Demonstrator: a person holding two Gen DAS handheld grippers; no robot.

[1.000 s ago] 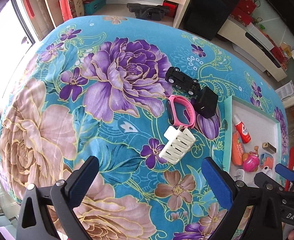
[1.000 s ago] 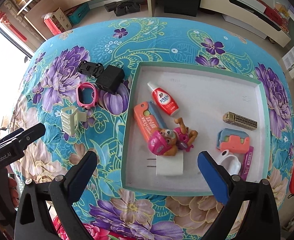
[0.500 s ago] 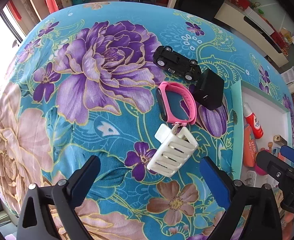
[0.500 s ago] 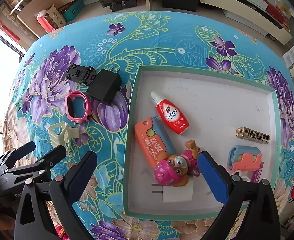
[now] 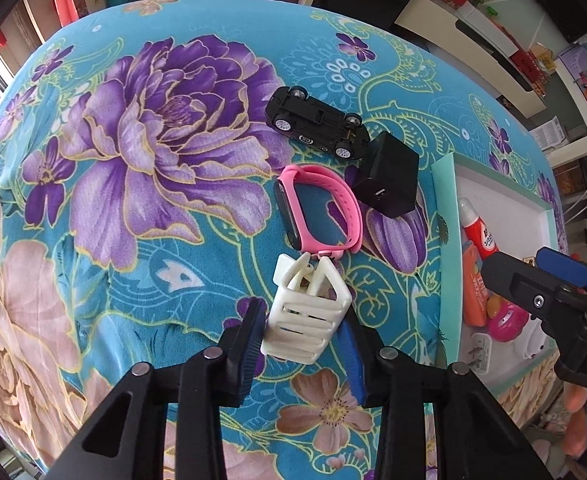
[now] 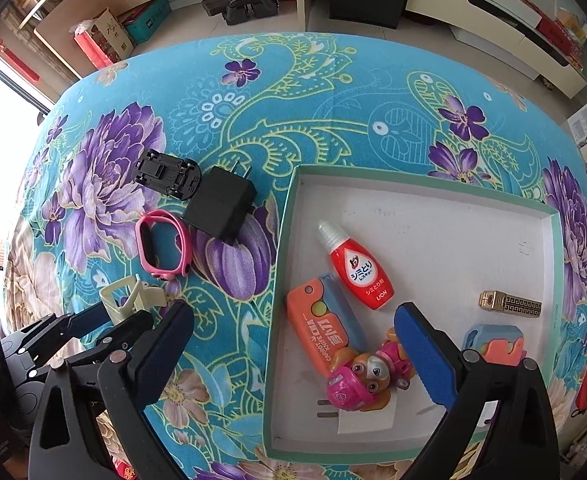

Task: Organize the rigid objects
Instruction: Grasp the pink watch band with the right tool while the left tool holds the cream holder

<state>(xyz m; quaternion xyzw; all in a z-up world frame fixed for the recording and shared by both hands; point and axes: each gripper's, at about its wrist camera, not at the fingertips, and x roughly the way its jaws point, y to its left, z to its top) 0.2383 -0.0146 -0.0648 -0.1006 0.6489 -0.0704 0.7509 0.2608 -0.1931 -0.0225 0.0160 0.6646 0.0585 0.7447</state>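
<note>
My left gripper [image 5: 301,340] is shut on a white hair claw clip [image 5: 307,320] that lies on the floral cloth; it also shows in the right wrist view [image 6: 127,300]. Beyond it lie a pink wristband [image 5: 319,212], a black charger [image 5: 387,180] and a black toy car [image 5: 317,122]. My right gripper [image 6: 293,344] is open and empty, above the near left part of a white tray with a green rim [image 6: 421,184]. The tray holds a red bottle [image 6: 359,268], an orange case [image 6: 321,332], a pink pup toy [image 6: 365,376], a white plug and other small items.
The table is covered by a turquoise cloth with purple flowers [image 5: 165,120]. A gold lighter [image 6: 509,304] and a blue-orange item [image 6: 493,344] lie at the tray's right. Shelves, boxes and a black bag [image 6: 245,2] stand on the floor beyond the table.
My left gripper has moved forward and closed its fingers on the white hair clip. The right gripper has moved slightly forward over the tray and stayed open.
</note>
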